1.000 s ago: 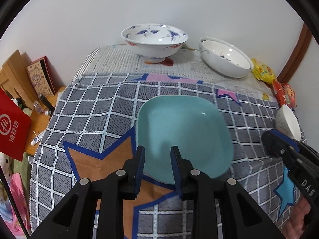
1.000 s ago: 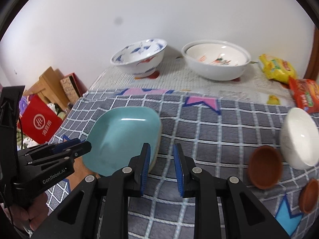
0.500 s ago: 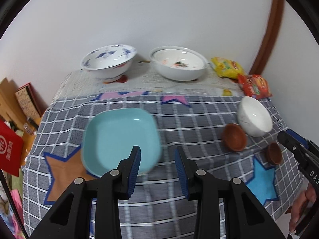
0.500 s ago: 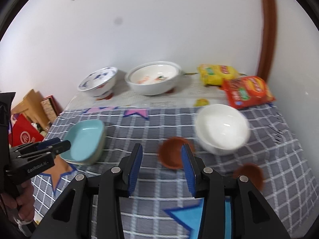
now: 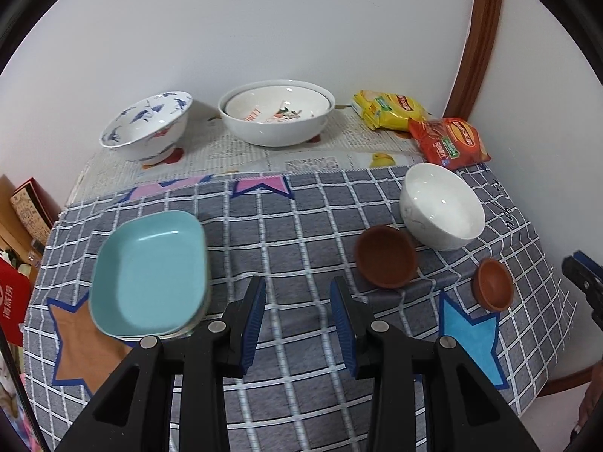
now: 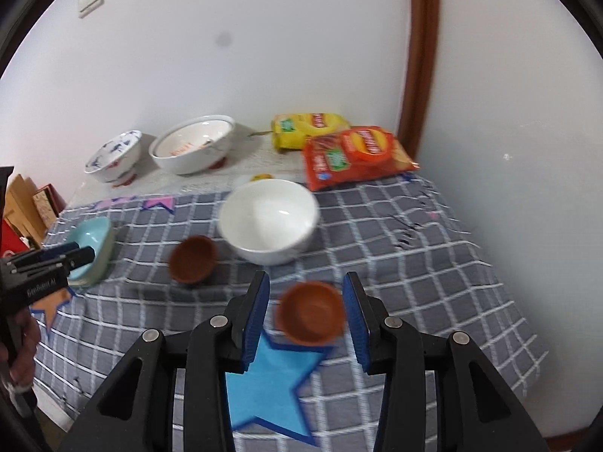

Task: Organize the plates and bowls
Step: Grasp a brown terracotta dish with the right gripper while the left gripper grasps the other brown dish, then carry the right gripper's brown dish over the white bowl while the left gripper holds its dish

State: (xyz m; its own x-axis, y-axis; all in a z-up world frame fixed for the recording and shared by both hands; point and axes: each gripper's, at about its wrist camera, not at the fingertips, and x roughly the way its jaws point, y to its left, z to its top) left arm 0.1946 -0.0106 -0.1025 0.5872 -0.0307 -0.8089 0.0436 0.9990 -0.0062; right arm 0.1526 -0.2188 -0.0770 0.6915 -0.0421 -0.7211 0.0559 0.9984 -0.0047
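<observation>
the landmark is the plain white round bowl (image 5: 441, 207) standing on the grey checked tablecloth with star patches (image 5: 301, 226).

left gripper (image 5: 297, 324): fingers apart, nothing between them, over bare cloth near the front of the table, to the near left of the white bowl. the square turquoise plate (image 5: 149, 275) lies far left of the white bowl, stacked on at least one more plate whose rim shows beneath it.

right gripper (image 6: 306, 316): fingers apart, with the small brown clay bowl (image 6: 309, 312) lying between them. contact with the pads cannot be confirmed; the picture is blurred there. this bowl sits on the cloth in front of the white bowl, at the tip of a light blue star patch (image 6: 271, 376).

a second, larger brown clay bowl (image 5: 386, 256) stands just beside the white bowl, to its near left, tilted.

behind the white bowl, on newspaper by the wall: a wide white bowl with orange print inside (image 5: 277, 113), and left of it a blue-patterned white footed bowl (image 5: 147, 128). a yellow snack packet (image 5: 388, 109) and a red snack packet (image 5: 448, 143) lie behind the white bowl at the corner.
</observation>
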